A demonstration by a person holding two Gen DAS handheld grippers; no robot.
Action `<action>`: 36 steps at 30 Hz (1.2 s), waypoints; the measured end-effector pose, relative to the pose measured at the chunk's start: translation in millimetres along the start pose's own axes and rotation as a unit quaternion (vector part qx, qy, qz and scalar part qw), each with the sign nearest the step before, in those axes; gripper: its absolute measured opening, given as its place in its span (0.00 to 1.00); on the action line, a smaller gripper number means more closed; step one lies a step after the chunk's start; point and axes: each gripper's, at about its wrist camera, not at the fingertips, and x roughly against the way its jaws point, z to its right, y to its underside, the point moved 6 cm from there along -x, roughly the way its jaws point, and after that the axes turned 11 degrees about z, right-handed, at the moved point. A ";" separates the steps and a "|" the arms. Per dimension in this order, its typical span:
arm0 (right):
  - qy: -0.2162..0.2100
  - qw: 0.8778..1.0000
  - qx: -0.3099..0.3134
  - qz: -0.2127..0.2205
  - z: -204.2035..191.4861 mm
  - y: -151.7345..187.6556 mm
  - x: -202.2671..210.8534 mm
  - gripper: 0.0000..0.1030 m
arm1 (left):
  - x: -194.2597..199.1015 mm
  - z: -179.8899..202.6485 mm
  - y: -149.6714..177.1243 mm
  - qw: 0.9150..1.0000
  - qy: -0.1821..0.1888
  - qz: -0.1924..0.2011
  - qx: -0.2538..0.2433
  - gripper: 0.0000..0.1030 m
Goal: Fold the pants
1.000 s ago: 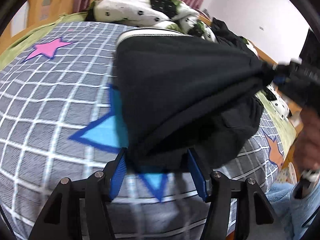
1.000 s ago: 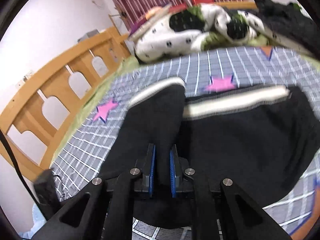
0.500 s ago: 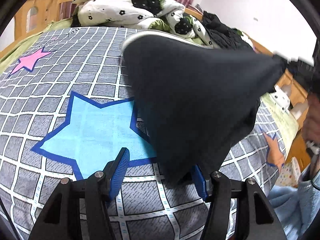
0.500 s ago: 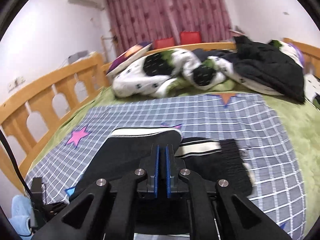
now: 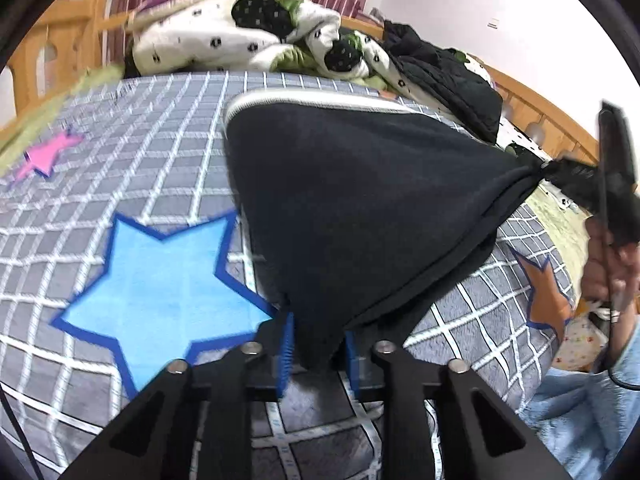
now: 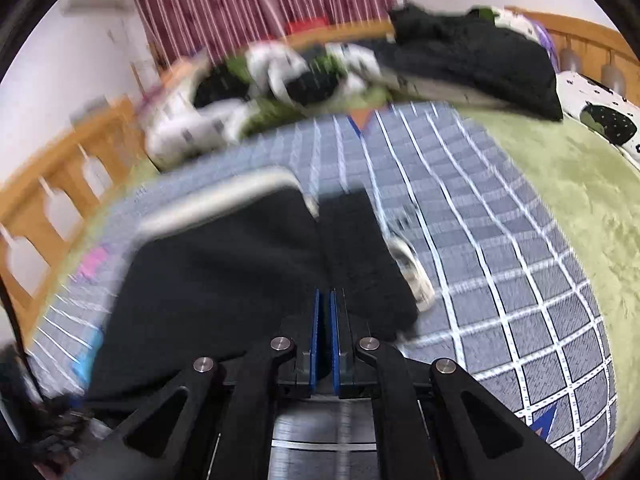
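Observation:
Black pants [image 5: 360, 200] with a white stripe along the far edge are stretched in a taut sheet above the grey checked bed cover [image 5: 120, 160]. My left gripper [image 5: 318, 350] is shut on the near corner of the cloth. My right gripper [image 6: 324, 320] is shut on another corner; it also shows at the right of the left wrist view [image 5: 560, 168], pulling the cloth to a point. In the blurred right wrist view the pants [image 6: 224, 264] hang down to the left, with the striped part [image 6: 412, 272] folded beneath.
A crumpled white, black and green quilt [image 5: 248, 36] and a black garment [image 5: 444, 76] lie at the head of the bed. A wooden rail [image 6: 48, 200] runs along the side. A blue star [image 5: 160, 280] marks the cover.
My left gripper closed on the pants' near corner. Both grippers lifted and spread apart, pulling the cloth taut. The right wrist view swung and is blurred.

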 end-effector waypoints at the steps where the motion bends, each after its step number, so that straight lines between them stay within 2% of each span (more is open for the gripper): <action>1: -0.005 1.000 0.002 0.014 -3.5 -5.5 6.6 0.04 | 2.9 -1.5 -2.1 1.000 0.001 0.008 0.000 0.13; 3: 0.003 0.999 0.017 0.031 -7.4 -10.8 16.1 0.04 | 1.0 -5.1 -0.6 1.000 0.007 0.001 -0.001 0.13; 5: 0.013 1.000 0.023 0.005 -2.7 -1.3 7.5 0.04 | -6.7 -7.6 9.2 1.000 0.000 -0.020 -0.013 0.13; 8: 0.047 0.996 0.031 -0.074 8.8 33.8 -20.4 0.04 | -7.2 -9.4 18.7 0.999 0.000 -0.031 -0.014 0.13; 11: 0.063 0.993 0.062 -0.080 2.5 39.1 -20.0 0.05 | 1.0 -13.7 16.0 0.999 0.015 -0.036 0.004 0.16; 12: 0.057 0.994 0.059 -0.077 0.6 34.2 -16.7 0.06 | 4.1 -15.4 15.2 0.999 0.020 -0.038 0.010 0.20; 13: 0.047 0.995 0.051 -0.074 0.1 29.0 -13.8 0.08 | 7.2 -17.8 15.3 0.999 0.020 -0.040 0.011 0.27; 15: 0.032 0.998 0.024 -0.052 1.7 12.1 -8.0 0.16 | 13.5 -21.3 15.6 0.999 0.033 -0.036 0.013 0.32; 16: 0.034 0.998 0.013 -0.042 4.0 3.6 -7.1 0.33 | 17.8 -23.6 15.5 0.998 0.045 -0.033 0.016 0.37; 17: 0.035 0.999 0.008 -0.035 4.3 -0.7 -6.3 0.41 | 20.8 -26.8 15.3 0.998 0.049 -0.030 0.018 0.40; 19: 0.041 0.999 0.002 -0.027 8.1 -9.8 -13.7 0.42 | 25.6 -35.4 13.9 0.998 0.047 -0.019 0.027 0.50; 22: 0.054 0.998 0.016 -0.043 10.1 -8.9 -29.6 0.42 | 29.5 -51.1 7.7 0.998 0.044 -0.009 0.050 0.51; 24: 0.052 0.997 0.021 -0.052 9.9 -3.8 -41.0 0.45 | 29.3 -65.1 -1.0 0.996 0.045 -0.002 0.081 0.51; 25: 0.051 0.997 0.023 -0.058 10.3 -0.5 -45.2 0.50 | 26.2 -69.9 -5.0 0.995 0.044 -0.001 0.090 0.51; 27: 0.044 0.996 0.026 -0.075 7.3 4.8 -58.9 0.50 | 15.0 -77.9 -17.9 0.994 0.035 -0.009 0.103 0.51; 31: 0.061 0.994 0.042 -0.081 7.1 3.1 -80.9 0.53 | -9.7 -79.3 -42.4 0.995 0.039 -0.018 0.093 0.51; 34: 0.054 0.993 0.042 -0.096 11.9 1.1 -98.1 0.59 | -36.1 -74.4 -55.9 0.995 0.046 -0.037 0.083 0.51; 36: 0.045 0.991 0.067 -0.108 10.4 3.5 -105.4 0.60 | -58.8 -70.4 -59.5 0.993 0.060 -0.055 0.086 0.51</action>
